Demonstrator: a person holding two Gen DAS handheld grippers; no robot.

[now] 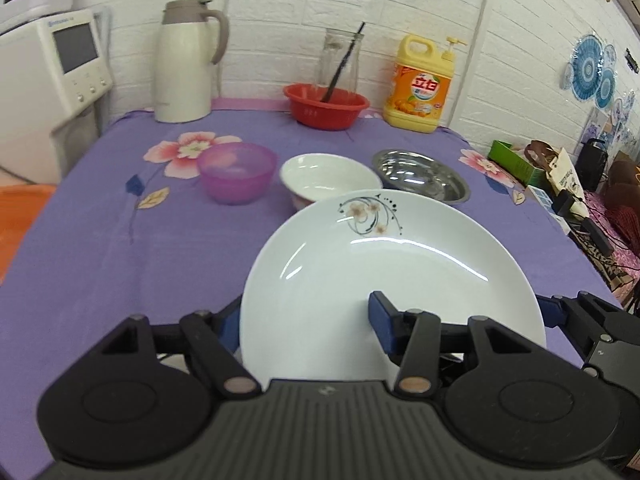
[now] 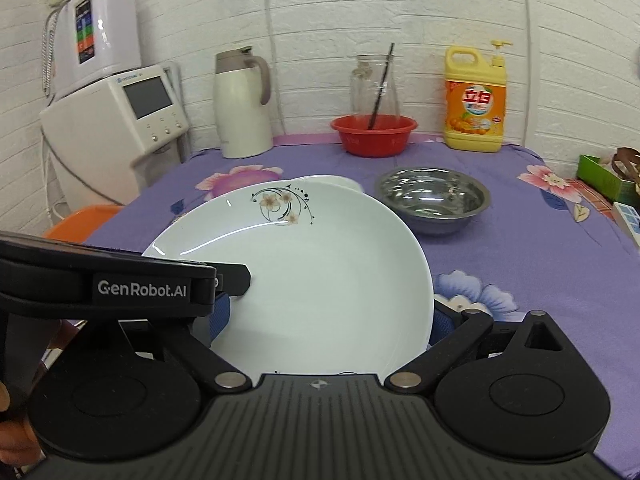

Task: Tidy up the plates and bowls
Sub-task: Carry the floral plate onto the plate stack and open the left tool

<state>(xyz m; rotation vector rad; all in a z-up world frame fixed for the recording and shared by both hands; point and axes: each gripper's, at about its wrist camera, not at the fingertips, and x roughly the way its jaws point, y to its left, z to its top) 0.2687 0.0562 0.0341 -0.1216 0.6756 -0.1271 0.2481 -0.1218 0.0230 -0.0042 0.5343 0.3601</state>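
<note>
A white plate with a small flower print hangs over the purple tablecloth, held from both sides. My left gripper is shut on its left rim, one finger inside the dish and one outside. My right gripper is shut on the right rim of the plate in the same way. Its outer pad shows at the plate's right edge. Beyond the plate stand a purple bowl, a white bowl and a steel bowl. The plate hides the white bowl's near side.
Along the back wall stand a cream thermos jug, a red basin with a glass jar behind it, and a yellow detergent bottle. A white appliance stands left of the table; boxes and clutter lie off its right edge.
</note>
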